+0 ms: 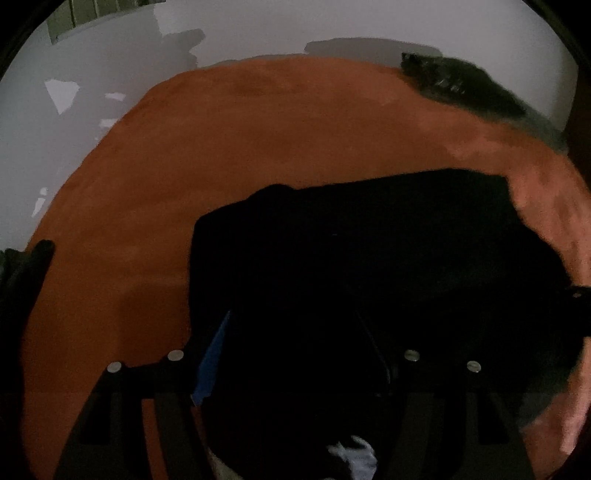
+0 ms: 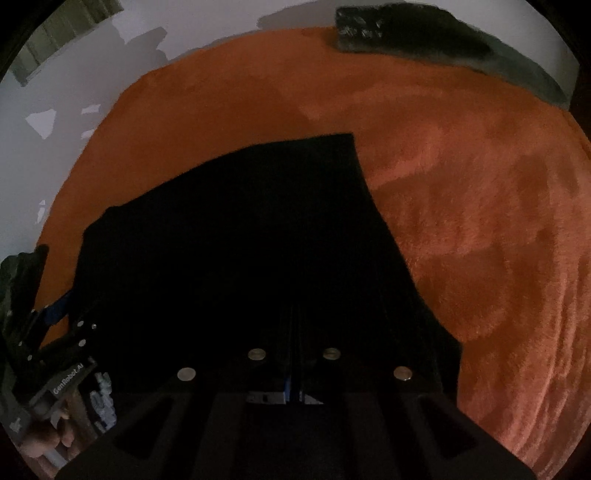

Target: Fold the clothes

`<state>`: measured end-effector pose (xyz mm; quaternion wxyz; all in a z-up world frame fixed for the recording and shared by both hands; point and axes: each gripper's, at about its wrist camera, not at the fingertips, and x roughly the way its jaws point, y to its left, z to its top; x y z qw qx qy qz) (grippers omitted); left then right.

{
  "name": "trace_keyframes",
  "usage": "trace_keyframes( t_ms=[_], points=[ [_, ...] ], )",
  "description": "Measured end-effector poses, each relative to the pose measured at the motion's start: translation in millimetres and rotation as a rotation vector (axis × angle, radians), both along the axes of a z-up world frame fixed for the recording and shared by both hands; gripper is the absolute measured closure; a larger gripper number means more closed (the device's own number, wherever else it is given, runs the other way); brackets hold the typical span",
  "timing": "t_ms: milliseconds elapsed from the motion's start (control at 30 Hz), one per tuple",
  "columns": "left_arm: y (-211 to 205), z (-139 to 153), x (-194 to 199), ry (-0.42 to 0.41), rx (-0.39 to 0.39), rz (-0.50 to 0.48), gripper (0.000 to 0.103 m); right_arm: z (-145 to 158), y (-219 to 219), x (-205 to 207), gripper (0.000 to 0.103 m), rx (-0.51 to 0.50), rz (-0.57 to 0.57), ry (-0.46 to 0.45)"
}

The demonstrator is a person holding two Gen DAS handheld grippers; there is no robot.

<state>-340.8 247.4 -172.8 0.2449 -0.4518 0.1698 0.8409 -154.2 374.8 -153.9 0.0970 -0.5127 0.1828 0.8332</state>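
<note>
A dark, near-black folded garment (image 2: 240, 240) lies spread on the fuzzy orange round rug (image 2: 480, 221). The right gripper (image 2: 293, 354) is closed tight, seemingly pinching the garment's near edge, though it is too dark to be sure. The left gripper (image 1: 295, 332) stands with jaws apart over the cloth, one blue pad (image 1: 212, 363) showing

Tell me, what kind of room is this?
Probably a room in a home, maybe a bedroom. A black garment lies on a fuzzy orange blanket or rug beside pale floor, with another dark item at the far edge.
</note>
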Motion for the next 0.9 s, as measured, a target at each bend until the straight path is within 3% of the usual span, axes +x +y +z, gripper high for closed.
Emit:
trace_keyframes(
  t_ms=[133, 300, 367, 467, 600, 700, 900],
  points=[
    [-8.3, 9.4, 22.9, -0.022, 0.034, 0.002, 0.035, 9.2, -10.1, 13.7, 0.103, -0.021, 0.007, -0.009],
    [-10.0, -6.1, 47.0, -0.034, -0.018, -0.038, 0.035, 9.3, -13.1, 29.8, 0.103, -0.027, 0.021, -0.003],
    [-17.5, -12.7, 50.4, 0.000, -0.045, -0.048, 0.035, -1.5, -11.6, 37.3, 0.103, 0.000, 0.034, -0.013],
    [-35.6, -7.4, 54.4, 0.012, -0.008, -0.064, 0.035, -14.2, 4.8, 52.1, 0.103, 0.029, 0.026, -0.037],
    [-46.9, 9.5, 71.2, 0.024, 0.011, -0.092, 0.035, -7.5, 34.5, 65.1, 0.103, -0.020, 0.008, -0.070],
    [-52.3, 17.7, 94.0, 0.001, -0.009, -0.071, 0.035, 8.2, 34.5, 78.2, 0.103, -0.006, -0.003, -0.057],
    [-55.7, -4.5, 109.1, -0.047, -0.065, -0.017, 0.035, 9.2, 5.8, 92.8, 0.103, -0.065, -0.007, -0.019]
  ],
)
